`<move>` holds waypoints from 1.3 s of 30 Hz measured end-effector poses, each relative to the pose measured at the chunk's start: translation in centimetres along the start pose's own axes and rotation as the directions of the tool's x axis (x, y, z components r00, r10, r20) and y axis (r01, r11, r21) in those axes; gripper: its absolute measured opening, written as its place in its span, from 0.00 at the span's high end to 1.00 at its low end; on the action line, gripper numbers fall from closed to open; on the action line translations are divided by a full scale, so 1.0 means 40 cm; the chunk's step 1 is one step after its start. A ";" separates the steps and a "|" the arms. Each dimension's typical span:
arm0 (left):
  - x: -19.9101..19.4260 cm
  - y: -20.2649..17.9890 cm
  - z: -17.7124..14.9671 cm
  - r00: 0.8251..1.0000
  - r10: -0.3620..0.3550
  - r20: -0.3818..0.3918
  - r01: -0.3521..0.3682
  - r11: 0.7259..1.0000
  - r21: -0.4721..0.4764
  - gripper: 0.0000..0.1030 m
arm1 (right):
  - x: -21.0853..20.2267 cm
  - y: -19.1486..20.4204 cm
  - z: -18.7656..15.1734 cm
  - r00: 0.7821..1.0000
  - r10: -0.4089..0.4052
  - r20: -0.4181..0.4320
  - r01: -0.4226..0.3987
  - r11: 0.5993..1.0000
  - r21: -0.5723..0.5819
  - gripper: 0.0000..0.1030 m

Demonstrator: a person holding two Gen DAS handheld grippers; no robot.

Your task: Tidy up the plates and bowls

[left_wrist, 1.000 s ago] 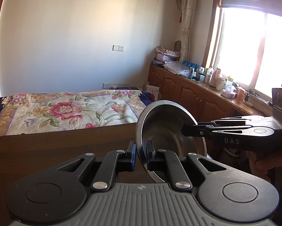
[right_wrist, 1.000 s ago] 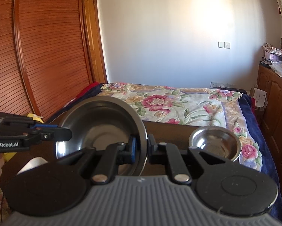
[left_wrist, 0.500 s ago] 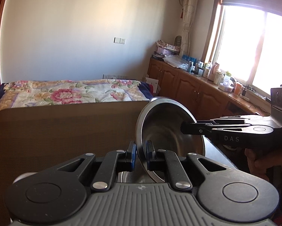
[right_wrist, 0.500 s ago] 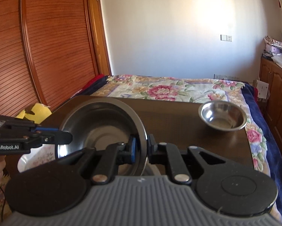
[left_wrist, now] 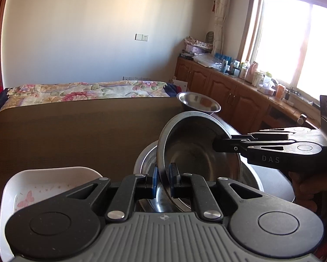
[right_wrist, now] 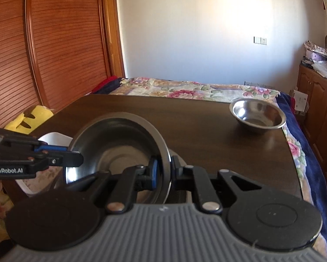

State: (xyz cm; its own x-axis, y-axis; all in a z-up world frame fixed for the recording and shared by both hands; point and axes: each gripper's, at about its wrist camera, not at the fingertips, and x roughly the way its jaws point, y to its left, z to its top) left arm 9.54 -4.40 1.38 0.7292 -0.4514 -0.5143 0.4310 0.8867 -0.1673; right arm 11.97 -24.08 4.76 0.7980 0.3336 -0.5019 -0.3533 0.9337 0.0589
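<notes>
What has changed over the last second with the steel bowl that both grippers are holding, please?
Both grippers have carried the steel bowl down toward the table; the white dish and a larger steel basin beneath the bowl have come into view. Unchanged: the left gripper and right gripper stay clamped on opposite rims, the bowl stays tilted, and the small steel bowl sits untouched.

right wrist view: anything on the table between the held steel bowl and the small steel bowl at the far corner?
Nothing. In the right wrist view, the table is bare dark wood between the held bowl and the small bowl.
</notes>
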 end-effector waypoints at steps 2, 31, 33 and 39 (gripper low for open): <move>0.004 -0.005 -0.006 1.000 0.007 -0.002 -0.007 1.000 0.008 0.89 | 0.003 0.000 -0.007 1.000 -0.002 -0.003 0.002 1.000 0.005 0.86; 0.008 -0.008 -0.036 0.997 0.070 0.026 -0.071 0.996 0.047 0.88 | 0.019 0.050 -0.022 0.996 -0.066 -0.061 0.054 0.981 -0.184 0.87; -0.001 -0.004 -0.035 0.997 0.064 0.036 -0.065 0.997 0.037 0.88 | 0.024 0.053 -0.018 0.994 -0.073 -0.076 0.056 0.978 -0.201 0.87; -0.005 -0.007 -0.030 0.997 0.065 0.043 -0.066 0.997 0.039 0.88 | 0.031 0.057 -0.007 0.991 -0.079 -0.108 0.052 0.972 -0.230 0.86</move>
State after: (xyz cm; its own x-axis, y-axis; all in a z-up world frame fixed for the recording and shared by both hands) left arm 8.61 -4.44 0.52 0.7779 -0.3970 -0.4871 0.4021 0.9102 -0.0998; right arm 12.02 -21.59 4.02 0.7660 0.2428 -0.5952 -0.4137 0.8949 -0.1674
